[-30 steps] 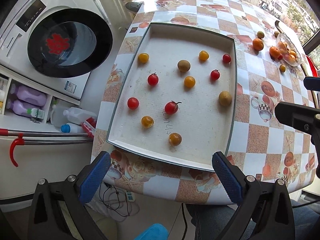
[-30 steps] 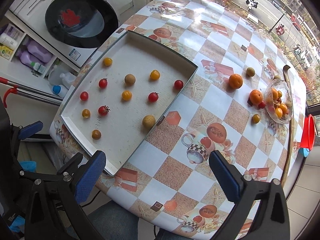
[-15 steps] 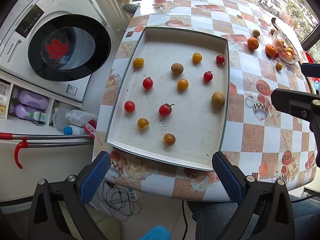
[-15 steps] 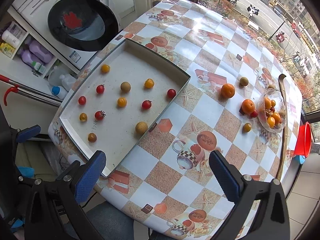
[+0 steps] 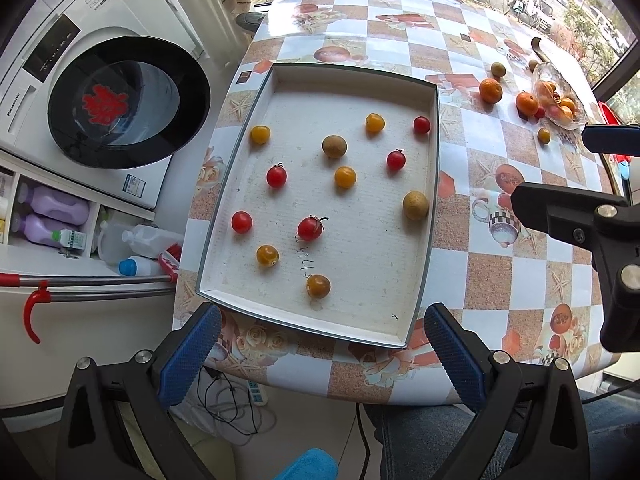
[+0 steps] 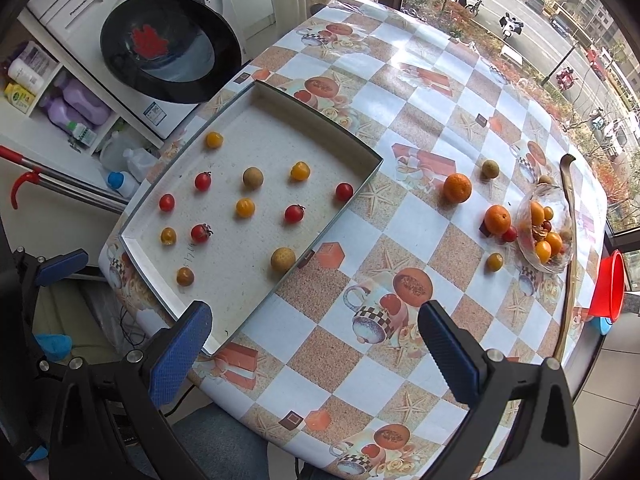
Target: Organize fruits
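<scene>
A shallow white tray (image 5: 434, 168) (image 6: 352, 196) lies on the checked table and holds several red, yellow and brown small fruits, such as a stemmed red tomato (image 5: 310, 228) (image 6: 200, 233). A glass bowl (image 5: 560, 96) (image 6: 546, 232) of fruit stands at the far right, with two oranges (image 6: 457, 188) and a few loose fruits beside it. My left gripper (image 5: 322, 354) is open and empty, held above the table's near edge in front of the tray. My right gripper (image 6: 314, 346) is open and empty, above the near table edge right of the tray.
A washing machine (image 5: 100, 100) (image 6: 168, 48) stands left of the table, with bottles (image 5: 52, 216) on a shelf below. A red-handled pole (image 5: 80, 284) runs by the table's left side. A red bucket (image 6: 610, 288) sits beyond the right edge.
Both grippers have pulled back and up from the table, so the tray and fruits look smaller and farther. Nothing on the table has moved.
</scene>
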Motion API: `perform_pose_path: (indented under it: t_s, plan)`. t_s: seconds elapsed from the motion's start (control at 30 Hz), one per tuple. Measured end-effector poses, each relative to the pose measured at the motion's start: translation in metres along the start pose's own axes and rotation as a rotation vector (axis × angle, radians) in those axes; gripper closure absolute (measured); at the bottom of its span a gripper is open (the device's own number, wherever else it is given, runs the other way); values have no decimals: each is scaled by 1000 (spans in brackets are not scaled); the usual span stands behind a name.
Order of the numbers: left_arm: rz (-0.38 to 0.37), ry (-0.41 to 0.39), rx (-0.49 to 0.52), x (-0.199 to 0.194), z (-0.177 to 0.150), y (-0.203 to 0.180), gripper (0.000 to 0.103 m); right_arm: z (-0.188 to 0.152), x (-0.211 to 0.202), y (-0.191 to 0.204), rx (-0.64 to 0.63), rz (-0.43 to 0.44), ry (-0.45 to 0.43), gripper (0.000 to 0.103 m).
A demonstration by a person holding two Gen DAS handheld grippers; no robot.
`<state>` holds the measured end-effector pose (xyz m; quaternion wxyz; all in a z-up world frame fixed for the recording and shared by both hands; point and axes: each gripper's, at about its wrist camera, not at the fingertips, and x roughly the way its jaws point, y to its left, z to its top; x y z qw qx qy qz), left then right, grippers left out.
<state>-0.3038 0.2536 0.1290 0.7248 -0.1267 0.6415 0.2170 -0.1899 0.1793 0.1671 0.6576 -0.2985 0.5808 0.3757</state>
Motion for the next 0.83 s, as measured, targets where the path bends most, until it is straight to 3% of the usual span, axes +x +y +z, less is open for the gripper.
perform_pose_path:
  t_s: [0.63,0.83]
  plan:
    - [-31,18,-33,8,-3,4,1,-2,4,1,-13,13,13,0]
    - [-46,-13,-32,5,-5,5,1,-3,5,1,-7,18,21,0]
